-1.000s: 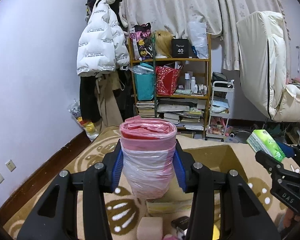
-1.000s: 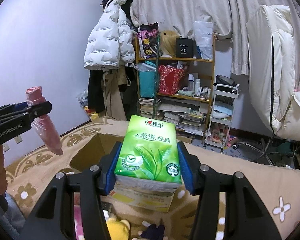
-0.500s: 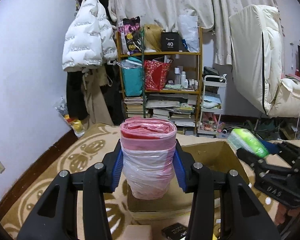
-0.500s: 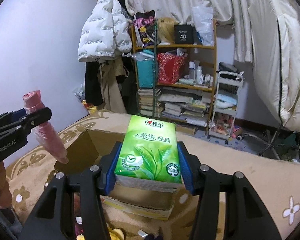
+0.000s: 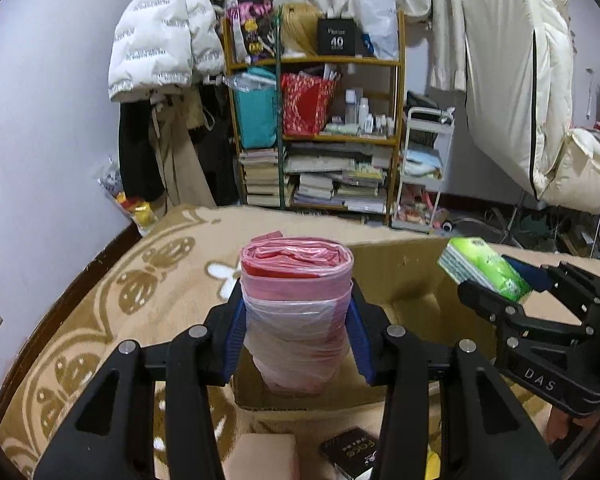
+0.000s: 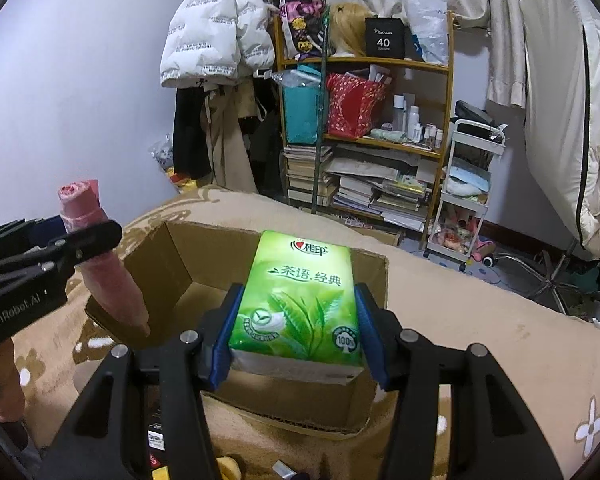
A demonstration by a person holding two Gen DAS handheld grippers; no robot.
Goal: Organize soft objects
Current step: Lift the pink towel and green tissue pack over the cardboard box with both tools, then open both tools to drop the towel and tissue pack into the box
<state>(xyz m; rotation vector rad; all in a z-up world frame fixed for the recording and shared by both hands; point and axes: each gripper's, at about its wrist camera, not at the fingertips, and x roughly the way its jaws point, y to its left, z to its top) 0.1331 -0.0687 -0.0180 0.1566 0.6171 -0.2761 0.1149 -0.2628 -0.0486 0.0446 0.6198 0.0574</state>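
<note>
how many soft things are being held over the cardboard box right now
2. A pink roll of plastic bags sits clamped in the left gripper, and a green pack of tissues in the right gripper, both above the open brown cardboard box. Anything inside the box is hidden.

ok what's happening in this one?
A person holds a tool in each hand over an open cardboard box on a patterned blanket. The left tool is clamped on a pink roll of bin bags; the right tool is clamped on a green tissue pack. Both items hang above the box, neither dropped in yet.
</note>
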